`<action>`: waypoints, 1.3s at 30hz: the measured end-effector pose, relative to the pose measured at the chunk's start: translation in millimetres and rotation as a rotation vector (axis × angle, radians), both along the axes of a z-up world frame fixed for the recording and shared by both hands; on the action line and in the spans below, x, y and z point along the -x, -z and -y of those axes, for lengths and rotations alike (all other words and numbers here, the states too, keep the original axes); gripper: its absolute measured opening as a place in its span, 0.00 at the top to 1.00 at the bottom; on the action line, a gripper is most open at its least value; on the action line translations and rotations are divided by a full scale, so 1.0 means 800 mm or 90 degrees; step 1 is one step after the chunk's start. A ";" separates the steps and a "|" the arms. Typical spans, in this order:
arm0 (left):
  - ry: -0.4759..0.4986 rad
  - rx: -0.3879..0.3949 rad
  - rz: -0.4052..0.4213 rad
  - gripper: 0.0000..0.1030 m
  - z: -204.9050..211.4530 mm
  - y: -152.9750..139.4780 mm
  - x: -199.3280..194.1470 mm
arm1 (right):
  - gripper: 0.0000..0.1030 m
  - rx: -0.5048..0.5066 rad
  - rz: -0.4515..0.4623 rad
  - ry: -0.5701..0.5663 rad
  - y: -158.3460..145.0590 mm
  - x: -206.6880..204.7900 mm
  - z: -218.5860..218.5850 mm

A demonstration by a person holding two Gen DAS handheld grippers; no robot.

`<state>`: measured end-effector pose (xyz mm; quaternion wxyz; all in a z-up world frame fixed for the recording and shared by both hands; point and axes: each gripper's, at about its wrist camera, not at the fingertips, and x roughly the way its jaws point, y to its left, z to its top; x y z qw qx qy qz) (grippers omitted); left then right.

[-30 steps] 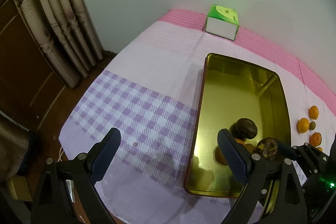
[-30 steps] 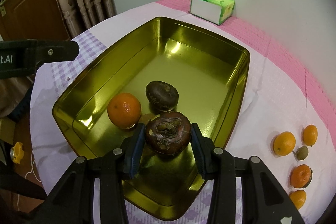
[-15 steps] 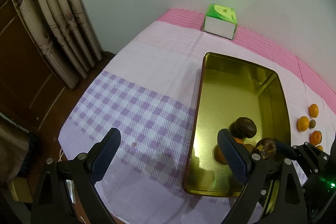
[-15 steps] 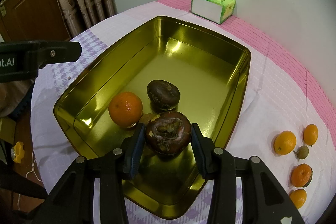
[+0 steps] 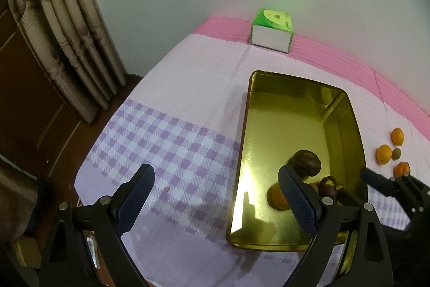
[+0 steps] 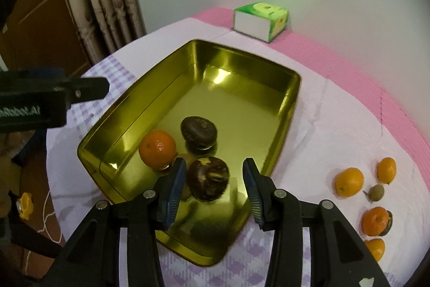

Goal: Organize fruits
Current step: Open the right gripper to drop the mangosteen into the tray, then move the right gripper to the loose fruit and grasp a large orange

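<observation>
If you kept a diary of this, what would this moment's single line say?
right hand-held gripper: open, dark fruit released | gold tray: orange, two dark fruits | left hand-held gripper: open, idle

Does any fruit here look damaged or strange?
The dark brown round fruit in the gold metal tray, between the right gripper's open fingers, has pale torn patches on its skin. The orange mandarin beside it looks intact.

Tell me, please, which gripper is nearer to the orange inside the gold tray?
Right. The right gripper hovers open just beside the orange, over the tray's near end. The left gripper hangs open mostly over the checked cloth, beside the tray.
</observation>
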<state>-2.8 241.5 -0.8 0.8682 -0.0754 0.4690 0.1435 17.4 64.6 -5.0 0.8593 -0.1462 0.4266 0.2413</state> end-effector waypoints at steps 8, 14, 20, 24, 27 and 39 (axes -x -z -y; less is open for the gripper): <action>0.002 -0.002 0.000 0.10 0.001 0.000 0.000 | 0.58 -0.003 0.033 0.066 -0.020 0.008 0.066; 0.006 -0.007 -0.001 0.10 0.001 0.000 0.001 | 0.57 0.006 0.034 0.151 -0.018 0.006 0.150; 0.011 -0.010 -0.006 0.10 0.003 0.001 0.001 | 0.57 0.022 0.015 0.193 -0.007 0.005 0.221; 0.016 -0.011 -0.007 0.10 0.005 0.003 0.000 | 0.57 0.026 0.004 0.192 0.002 0.004 0.249; 0.023 -0.016 -0.006 0.10 0.009 0.005 -0.001 | 0.57 0.022 -0.010 0.182 0.011 0.001 0.264; 0.065 -0.038 0.001 0.10 0.034 0.005 -0.004 | 0.57 0.029 -0.023 0.117 0.042 -0.009 0.261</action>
